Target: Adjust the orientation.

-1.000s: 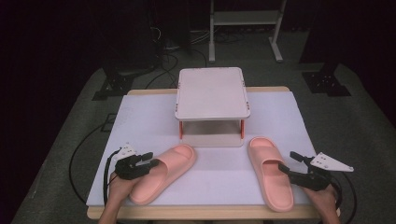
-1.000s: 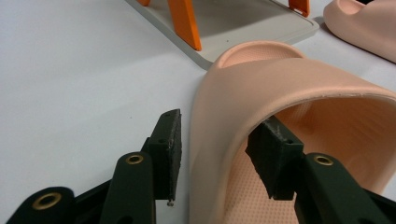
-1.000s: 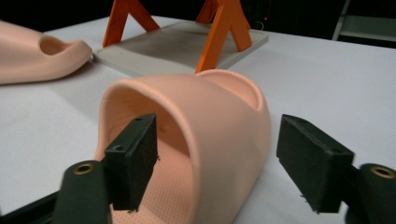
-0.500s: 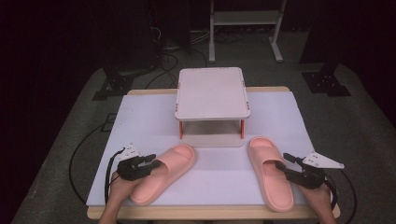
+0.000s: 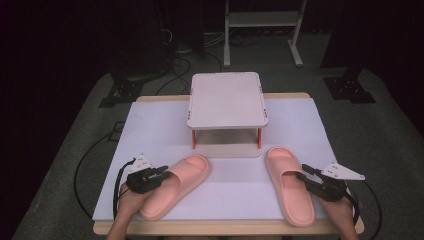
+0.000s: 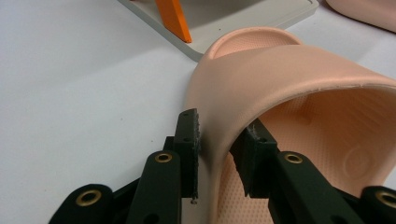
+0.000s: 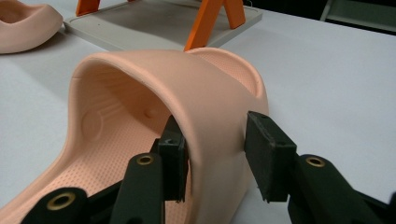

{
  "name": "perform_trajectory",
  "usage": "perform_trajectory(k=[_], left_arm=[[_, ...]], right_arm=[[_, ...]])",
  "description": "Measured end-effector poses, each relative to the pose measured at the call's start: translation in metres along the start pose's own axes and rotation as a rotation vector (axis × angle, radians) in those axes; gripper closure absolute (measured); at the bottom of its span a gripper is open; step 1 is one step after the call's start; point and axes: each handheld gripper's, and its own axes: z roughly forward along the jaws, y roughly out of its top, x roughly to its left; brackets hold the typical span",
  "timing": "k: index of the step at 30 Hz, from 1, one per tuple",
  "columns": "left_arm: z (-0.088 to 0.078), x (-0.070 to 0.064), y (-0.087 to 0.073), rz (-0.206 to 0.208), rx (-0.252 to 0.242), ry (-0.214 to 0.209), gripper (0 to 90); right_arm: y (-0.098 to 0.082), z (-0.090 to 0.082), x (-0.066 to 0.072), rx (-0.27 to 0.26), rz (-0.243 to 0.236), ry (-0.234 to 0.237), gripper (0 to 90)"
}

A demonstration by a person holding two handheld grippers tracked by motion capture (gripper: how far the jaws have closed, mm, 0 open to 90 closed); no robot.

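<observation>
Two pink slippers lay on the white table [image 5: 150, 130] in front of the small two-tier rack [image 5: 227, 100], one at each side. Compared with the picture taken half a second before, both tongs had been advanced from the outer flank onto the strap of their slipper; the slippers themselves had not been displaced or lifted. The left tongs [image 5: 156, 176] had been brought onto the left slipper [image 5: 175, 187], and the right tongs [image 5: 310, 179] onto the right slipper [image 5: 289, 186]. This was judged to mean that the grasping step was nearly complete and that lifting toward the rack was still to be done. From the high view alone the closure of the jaws could not be judged, since each tool was seen from above as a dark mass at the strap edge. In the left gripper view, the left tongs [image 6: 219, 149] were seen astride the strap wall of the left slipper [image 6: 289, 79], one pad pressed on the outer face and the other close against the inner face, so a pinch was indicated. In the right gripper view, the right tongs [image 7: 217, 156] were seen spread around the strap of the right slipper [image 7: 187, 88]: the inner pad was touching, while a clear gap was left at the outer pad. The orange legs of the rack were also shown close by in both gripper views.
</observation>
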Motion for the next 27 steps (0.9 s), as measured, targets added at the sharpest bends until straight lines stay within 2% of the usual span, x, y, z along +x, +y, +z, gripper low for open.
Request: perform_trajectory(k=[4,8,11,18,27], left_arm=[[0.0001,-0.0007,0.0,0.006,0.001,0.012,74.6],[0.0003,-0.0015,0.0,0.006,0.004,0.006,76.8],[0.0001,-0.0014,-0.0005,-0.012,-0.003,-0.006,76.7],[-0.0023,-0.0018,-0.0003,-0.035,-0.028,-0.03,78.2],[-0.004,-0.0036,0.0011,-0.05,-0.053,-0.045,78.2]], right_arm=[[0.0004,0.0002,0.0014,0.008,-0.004,-0.018,62.3],[0.0014,-0.0008,0.0028,0.015,-0.019,-0.052,67.4],[0.0031,-0.0016,0.0016,0.03,-0.003,-0.063,69.4],[0.0044,-0.003,0.0015,0.041,-0.008,-0.094,75.7],[0.0051,-0.0041,0.0027,0.043,0.007,-0.068,82.3]])
